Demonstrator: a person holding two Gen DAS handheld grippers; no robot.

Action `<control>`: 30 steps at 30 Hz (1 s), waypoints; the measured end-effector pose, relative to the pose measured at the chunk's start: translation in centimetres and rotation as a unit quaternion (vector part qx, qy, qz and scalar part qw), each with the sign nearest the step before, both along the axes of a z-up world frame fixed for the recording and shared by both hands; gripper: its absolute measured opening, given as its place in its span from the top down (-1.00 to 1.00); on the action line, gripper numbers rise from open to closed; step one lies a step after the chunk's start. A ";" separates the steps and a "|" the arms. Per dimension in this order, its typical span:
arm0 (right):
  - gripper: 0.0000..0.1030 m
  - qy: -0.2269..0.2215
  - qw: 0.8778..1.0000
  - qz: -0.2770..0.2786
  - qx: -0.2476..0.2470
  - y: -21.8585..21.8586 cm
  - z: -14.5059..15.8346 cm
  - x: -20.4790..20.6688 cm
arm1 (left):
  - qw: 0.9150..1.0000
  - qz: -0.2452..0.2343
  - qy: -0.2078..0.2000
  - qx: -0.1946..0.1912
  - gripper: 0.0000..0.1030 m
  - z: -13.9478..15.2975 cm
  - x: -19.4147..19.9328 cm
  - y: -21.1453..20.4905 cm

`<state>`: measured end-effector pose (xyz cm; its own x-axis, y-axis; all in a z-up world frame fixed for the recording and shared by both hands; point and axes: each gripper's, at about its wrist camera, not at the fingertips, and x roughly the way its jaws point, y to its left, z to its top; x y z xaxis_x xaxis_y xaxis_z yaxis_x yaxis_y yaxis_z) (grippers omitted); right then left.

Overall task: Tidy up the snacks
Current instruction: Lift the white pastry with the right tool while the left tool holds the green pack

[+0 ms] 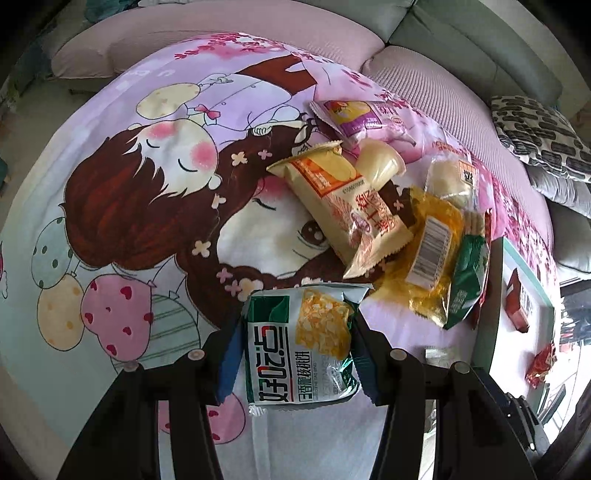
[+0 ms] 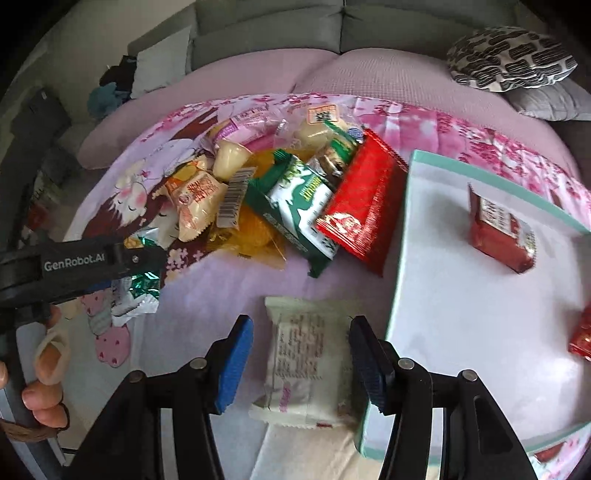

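A cartoon-printed sheet (image 1: 147, 206) in pink and lilac, showing two sleeping faces and balloons, covers the surface and fills most of both views. Behind it, along the top of each frame, runs a grey sofa (image 2: 266, 26) with a pink ribbed cover (image 1: 443, 99) over the seat, and a black-and-white patterned cushion (image 2: 511, 59) sits at the upper right.

A loose heap of snacks lies at centre right of the left wrist view: a cream biscuit packet (image 1: 343, 206), a purple-and-pink packet (image 1: 364, 118) above it, a clear yellow bag (image 1: 432, 251) with a barcode label and a green packet (image 1: 467, 280) leaning at its right edge. The heap stands between the grippers and the sofa.

The left gripper (image 1: 295, 350) is clamped on a green-and-white walnut cake packet (image 1: 299, 339), its blue pads pressing both sides, at the bottom centre of its own view.

The right wrist view shows more: a white tray with a teal rim (image 2: 480, 295) on the right, holding a dark red packet (image 2: 502, 232) and another red packet (image 2: 581, 339) cut by the frame edge. A large red packet (image 2: 364, 206) lies just left of the tray. The right gripper (image 2: 301, 365) straddles a white wrapped bar (image 2: 306, 362) beside the tray's rim; a gap shows on the left pad's side, so the jaws stand apart from it. A hand (image 2: 44, 369) holds the other gripper at the lower left.
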<state>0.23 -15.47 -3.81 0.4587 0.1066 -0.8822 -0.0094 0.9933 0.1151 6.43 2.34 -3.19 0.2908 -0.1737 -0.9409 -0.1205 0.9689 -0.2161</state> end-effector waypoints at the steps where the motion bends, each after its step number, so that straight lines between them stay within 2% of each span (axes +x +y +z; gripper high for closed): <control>1: -0.14 0.004 1.000 -0.002 0.002 -0.1 -0.1 -0.1 | 1.000 -0.002 0.000 0.000 -0.07 0.0 -0.1 0.0; 10: -0.14 0.022 1.000 0.005 -0.005 0.6 -0.3 -0.4 | 1.000 -0.015 0.002 0.000 -0.07 -0.2 -1.4 -0.4; 17: -0.16 0.019 0.998 0.028 0.048 1.4 -0.2 -0.2 | 1.000 -0.014 0.005 0.000 -0.07 -0.2 -2.2 0.1; 19: -0.16 0.012 0.997 0.035 0.063 1.7 0.2 -0.2 | 1.000 -0.013 0.007 0.000 -0.07 -0.5 -1.4 -0.2; 26: -0.16 0.036 0.999 0.014 0.023 1.5 -0.7 0.2 | 1.000 -0.011 0.008 -0.001 -0.07 -0.4 -1.6 0.0; 30: -0.17 0.042 0.998 0.025 0.034 1.4 -1.0 0.4 | 1.000 -0.015 0.009 0.001 -0.07 -0.5 -1.9 0.2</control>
<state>0.59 -14.04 -4.77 0.3767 0.1871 -0.9072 -0.0454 0.9819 0.1837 4.50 2.51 -3.73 0.2686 -0.1807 -0.9462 -0.0953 0.9724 -0.2128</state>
